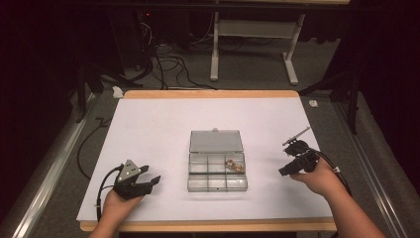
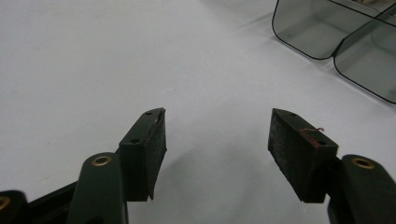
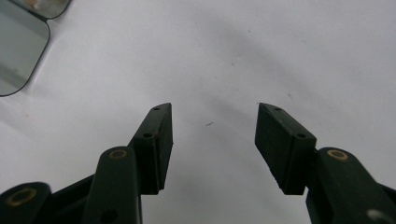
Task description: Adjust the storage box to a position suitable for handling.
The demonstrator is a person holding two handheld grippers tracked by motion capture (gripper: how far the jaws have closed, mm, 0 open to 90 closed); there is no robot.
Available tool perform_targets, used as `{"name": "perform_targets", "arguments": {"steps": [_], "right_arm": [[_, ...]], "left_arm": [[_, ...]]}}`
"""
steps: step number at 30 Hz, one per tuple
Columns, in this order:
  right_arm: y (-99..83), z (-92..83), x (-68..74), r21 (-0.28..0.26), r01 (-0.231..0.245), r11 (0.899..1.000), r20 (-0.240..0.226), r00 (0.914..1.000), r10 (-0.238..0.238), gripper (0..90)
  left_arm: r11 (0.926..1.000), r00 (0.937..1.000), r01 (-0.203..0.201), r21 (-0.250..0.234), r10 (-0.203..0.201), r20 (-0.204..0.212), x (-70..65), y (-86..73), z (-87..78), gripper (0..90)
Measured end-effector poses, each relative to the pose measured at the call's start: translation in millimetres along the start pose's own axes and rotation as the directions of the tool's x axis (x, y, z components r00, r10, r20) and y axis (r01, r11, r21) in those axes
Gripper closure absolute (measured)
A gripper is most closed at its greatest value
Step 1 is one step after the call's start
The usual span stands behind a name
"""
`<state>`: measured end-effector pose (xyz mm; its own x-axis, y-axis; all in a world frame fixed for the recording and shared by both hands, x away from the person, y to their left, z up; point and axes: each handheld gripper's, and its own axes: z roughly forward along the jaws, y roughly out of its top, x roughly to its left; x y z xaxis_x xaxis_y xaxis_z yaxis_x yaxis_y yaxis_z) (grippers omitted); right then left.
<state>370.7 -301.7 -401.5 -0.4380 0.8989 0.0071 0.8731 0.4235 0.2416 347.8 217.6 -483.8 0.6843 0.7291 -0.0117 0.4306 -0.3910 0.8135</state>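
A clear plastic compartment box (image 1: 217,175) lies in the middle of the white table with its lid (image 1: 216,141) folded flat behind it. Small brownish pieces (image 1: 236,166) sit in its back right compartment. My left gripper (image 1: 151,174) rests on the table left of the box, open, nothing between its jaws. In the left gripper view the gripper (image 2: 217,116) points at bare table, with the box's corners (image 2: 317,28) at the upper right. My right gripper (image 1: 286,159) is right of the box, open and empty. The right gripper view shows this gripper (image 3: 214,109) over the table, a box corner (image 3: 18,51) at upper left.
The white table top (image 1: 148,124) has a wooden rim (image 1: 208,93) at the back and front. Behind the table, black cables (image 1: 168,67) lie on the floor beside a white stand's legs (image 1: 214,59). A metal rail (image 1: 44,173) runs along the left.
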Motion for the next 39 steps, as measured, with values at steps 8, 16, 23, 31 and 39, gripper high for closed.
{"name": "perform_targets", "arguments": {"steps": [8,16,23,31,39], "right_arm": [[-4.3,1.6,8.3,-0.115,0.02,0.993,0.018,0.9997,-0.018,44.7],[-14.3,10.7,12.9,-0.271,-0.008,0.963,0.001,1.0,0.009,43.8],[-25.9,21.6,21.3,-0.399,-0.009,0.917,-0.004,1.0,0.008,44.1],[-41.5,38.1,29.5,-0.514,-0.034,0.857,-0.008,0.9994,0.035,45.4],[-60.3,55.6,34.8,-0.619,-0.034,0.785,-0.003,0.9991,0.041,44.2]], "left_arm": [[1.0,1.0,-0.001,0.003,0.001,-0.001,-0.2,0.0,0.0,37.5],[1.0,1.0,-0.003,0.007,0.003,-0.003,-0.3,0.1,-0.1,37.5],[1.0,1.0,-0.001,0.007,0.001,-0.004,-0.3,0.2,0.0,37.5],[1.0,1.0,-0.001,0.006,0.001,-0.006,-0.7,0.1,0.1,37.5],[1.0,0.9998,-0.01,-0.001,0.01,-0.017,-2.6,-0.2,-0.2,37.5]]}}
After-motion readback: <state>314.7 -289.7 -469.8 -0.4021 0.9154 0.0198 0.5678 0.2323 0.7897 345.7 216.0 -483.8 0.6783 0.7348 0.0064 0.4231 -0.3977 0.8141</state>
